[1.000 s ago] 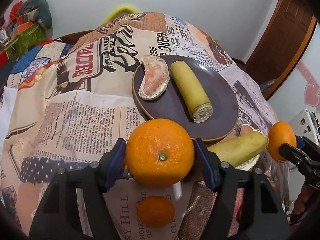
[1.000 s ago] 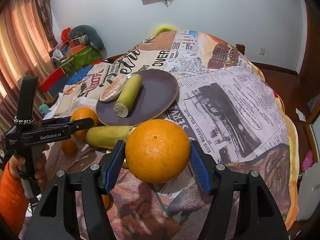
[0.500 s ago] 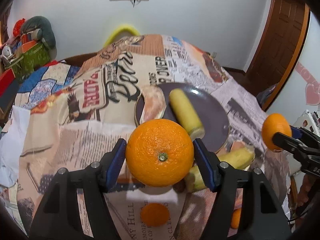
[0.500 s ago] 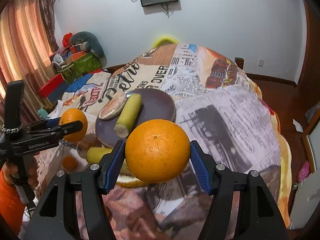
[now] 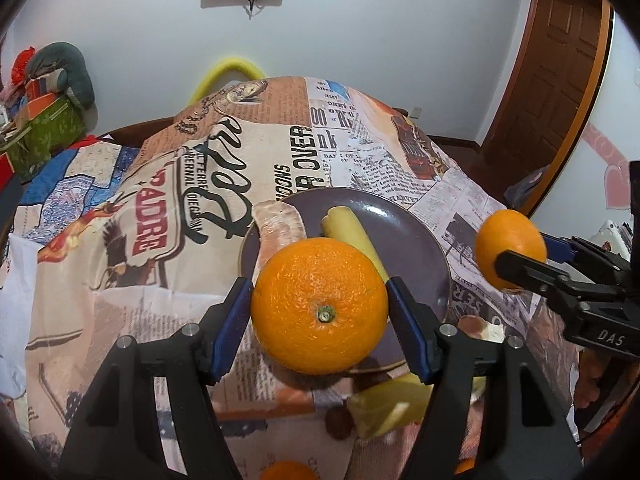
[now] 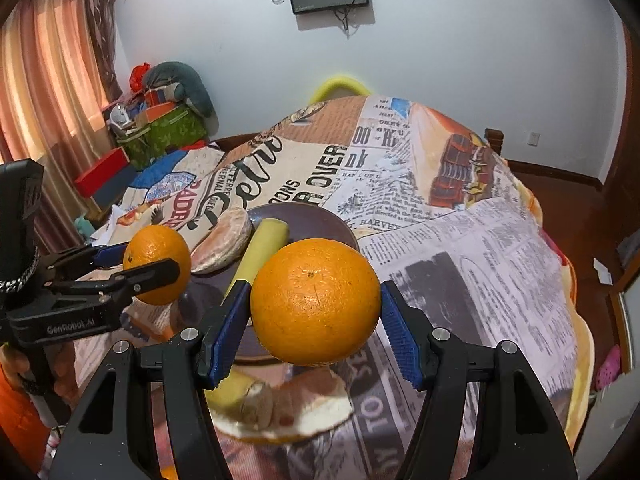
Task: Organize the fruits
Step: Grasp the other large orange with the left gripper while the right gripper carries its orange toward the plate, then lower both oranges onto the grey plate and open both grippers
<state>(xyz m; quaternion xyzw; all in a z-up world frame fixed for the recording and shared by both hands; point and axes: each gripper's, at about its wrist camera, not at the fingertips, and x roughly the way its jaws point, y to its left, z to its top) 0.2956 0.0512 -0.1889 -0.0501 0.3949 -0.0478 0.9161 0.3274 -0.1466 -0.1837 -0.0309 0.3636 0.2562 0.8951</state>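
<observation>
My left gripper [image 5: 320, 314] is shut on an orange [image 5: 320, 304] held in the air over the near edge of a dark round plate [image 5: 416, 248]. My right gripper [image 6: 314, 314] is shut on a second orange [image 6: 316, 300], also held above the table near the plate [image 6: 316, 224]. The plate holds a pomelo segment [image 5: 280, 224] and a yellow banana piece [image 5: 352, 228]. Each gripper shows in the other view: the right one with its orange [image 5: 510, 248], the left one with its orange [image 6: 158, 264].
Below the grippers on the newspaper-print tablecloth [image 5: 160, 200] lie another banana piece [image 6: 240, 396], a pomelo peel [image 6: 312, 412] and a small orange [image 5: 288, 470]. Boxes and bags [image 6: 160, 128] stand by the curtain at the left. A door [image 5: 560, 60] is at the right.
Both grippers have risen with their oranges and tilted up, so more of the wall shows. The plate now sits further below and behind the held oranges.
</observation>
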